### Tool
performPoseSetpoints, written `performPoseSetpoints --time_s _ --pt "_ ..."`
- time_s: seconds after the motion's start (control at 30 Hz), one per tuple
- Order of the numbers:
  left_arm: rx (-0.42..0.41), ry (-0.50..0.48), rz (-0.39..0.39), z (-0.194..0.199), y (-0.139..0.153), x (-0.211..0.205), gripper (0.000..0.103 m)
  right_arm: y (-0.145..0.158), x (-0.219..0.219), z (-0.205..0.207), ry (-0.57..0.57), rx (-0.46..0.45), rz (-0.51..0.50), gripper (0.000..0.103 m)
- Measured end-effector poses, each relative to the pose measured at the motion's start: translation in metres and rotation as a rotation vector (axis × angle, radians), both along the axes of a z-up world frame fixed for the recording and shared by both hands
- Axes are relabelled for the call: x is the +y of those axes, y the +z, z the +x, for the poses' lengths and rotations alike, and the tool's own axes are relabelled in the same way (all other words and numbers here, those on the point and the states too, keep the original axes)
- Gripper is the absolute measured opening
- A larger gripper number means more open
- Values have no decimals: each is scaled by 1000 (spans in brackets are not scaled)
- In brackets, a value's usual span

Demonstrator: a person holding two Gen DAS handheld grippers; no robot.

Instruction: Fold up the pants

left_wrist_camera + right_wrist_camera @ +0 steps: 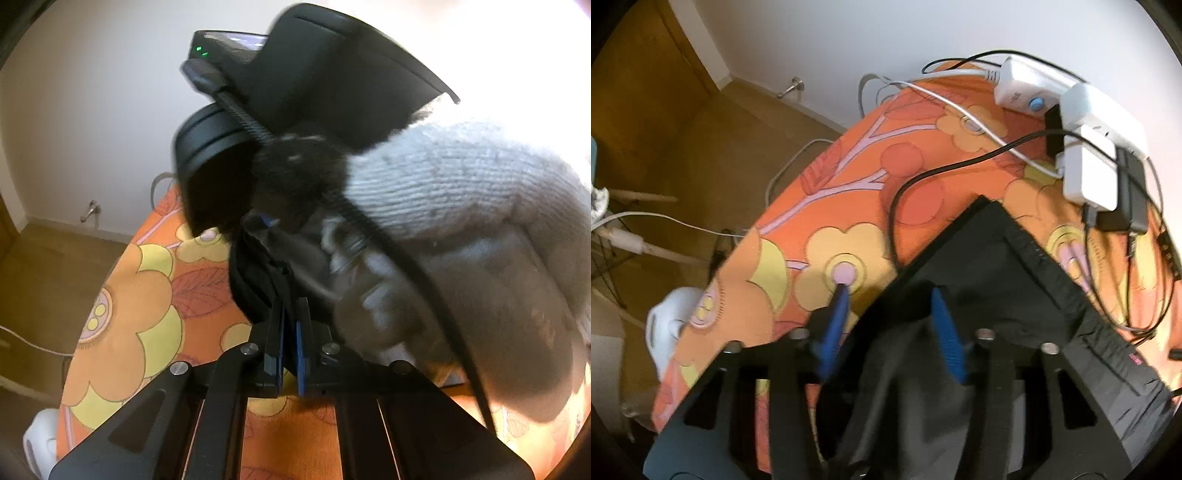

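The black pants (997,266) lie folded on the orange flowered cloth (831,177), waistband toward the right. My right gripper (889,291) points steeply down over their left edge and is open: one blue pad (836,317) hangs over the cloth, the other over the fabric, and neither presses on it. In the left wrist view my left gripper (290,310) is shut on a bunched fold of the pants (251,280). Just beyond it a hand in a grey knit glove (461,177) holds the black housing of the other gripper (332,74), which hides most of the pants.
A white power strip (1027,88), white chargers (1089,177) and black and white cables (923,177) crowd the far right of the table. The table's edge runs along the left, above a wooden floor (701,140). A white object (665,325) sits below that edge.
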State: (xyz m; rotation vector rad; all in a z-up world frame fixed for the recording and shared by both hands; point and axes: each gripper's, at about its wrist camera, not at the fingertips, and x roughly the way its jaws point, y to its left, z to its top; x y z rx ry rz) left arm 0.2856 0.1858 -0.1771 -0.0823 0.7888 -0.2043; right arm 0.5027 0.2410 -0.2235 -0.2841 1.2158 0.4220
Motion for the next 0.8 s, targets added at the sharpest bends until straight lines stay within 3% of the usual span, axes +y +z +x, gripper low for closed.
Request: performPoseSetpoints --time_s 0.07,0.17,0.3,0.4,0.53,0.6,0.8 --pt "3 -1 2 -2 -1 0 2 2 -7 2 -7 1 2 24" --pt "23 -2 23 -1 -4 1 6 3 -26 9 -40 47 89 14" --pt "5 21 61 -3 -3 0 17 4 -41 9 -54 67 169 8" --pt "2 56 57 0 -5 9 52 8 -53 5 -57 59 216 4" --pt "15 56 32 3 -6 13 56 13 -69 1 -68 55 258 4" --pt "11 67 42 4 -5 10 65 13 -76 0 -70 58 273 4" --pt "47 80 33 18 -9 4 68 15 -84 -4 -66 55 294 4"
